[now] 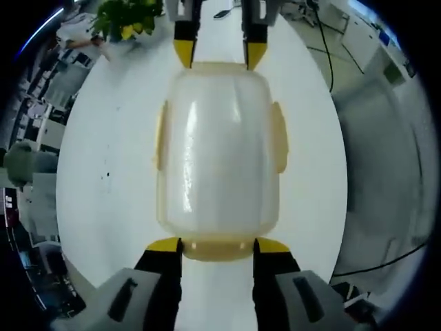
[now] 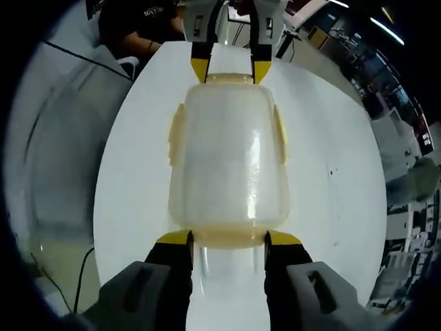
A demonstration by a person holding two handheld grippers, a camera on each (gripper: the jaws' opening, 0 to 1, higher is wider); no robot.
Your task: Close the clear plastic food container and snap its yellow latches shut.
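A clear plastic container (image 1: 219,148) with its lid on lies lengthwise on the white table (image 1: 103,158). Pale yellow latches sit on its long sides (image 1: 278,138) (image 1: 160,134) and at its ends. My left gripper (image 1: 218,247) is open, its yellow-tipped jaws flanking the near end latch (image 1: 217,249). The right gripper (image 1: 219,54) faces it at the far end. In the right gripper view the container (image 2: 227,152) runs away from my open right gripper (image 2: 229,239), whose jaws flank the end latch (image 2: 229,238). The left gripper (image 2: 231,69) stands at the far end.
A potted plant with yellow fruit (image 1: 127,17) stands at the table's far end. A person in a dark shirt (image 2: 138,21) sits beyond the table. Black cables (image 1: 324,48) run over the floor beside the table, whose long edges (image 2: 103,207) lie close on both sides.
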